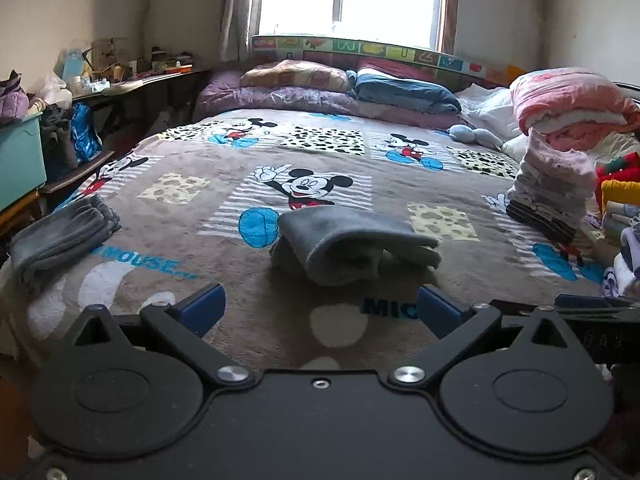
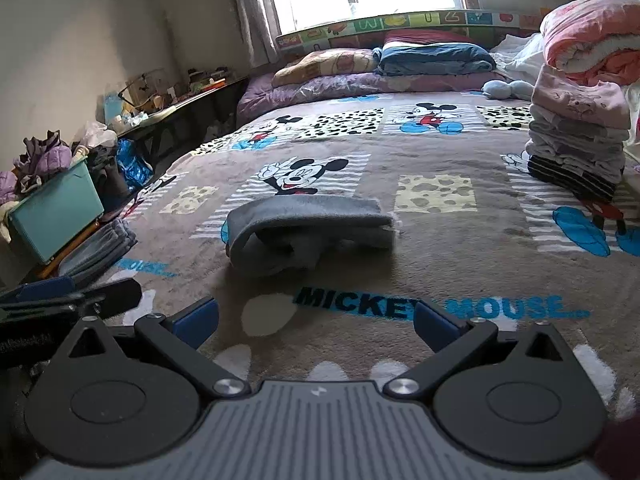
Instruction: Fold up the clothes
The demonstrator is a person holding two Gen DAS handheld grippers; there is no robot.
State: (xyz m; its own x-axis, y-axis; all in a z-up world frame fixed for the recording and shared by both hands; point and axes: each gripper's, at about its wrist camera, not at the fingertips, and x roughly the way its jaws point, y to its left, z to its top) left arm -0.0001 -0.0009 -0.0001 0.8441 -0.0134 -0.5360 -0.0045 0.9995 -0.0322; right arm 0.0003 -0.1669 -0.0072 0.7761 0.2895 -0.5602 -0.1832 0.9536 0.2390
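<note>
Bare blanket [image 1: 248,344] lies open between both sets of wide-spread jaws and the folded grey garment [image 1: 352,244] in the middle of the bed. To the right a tall stack of folded clothes [image 2: 576,140] blocks that side (more piles crowd behind it), while folded grey cloths [image 1: 64,236] occupy the left edge. Beyond the garment the blanket stays free up to the pillows [image 1: 320,88].

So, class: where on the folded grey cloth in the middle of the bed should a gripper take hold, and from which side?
Probably the grey cloth by its rounded left fold, approached from the left: there the layers wrap together, while the right end shows loose separate edges.
</note>
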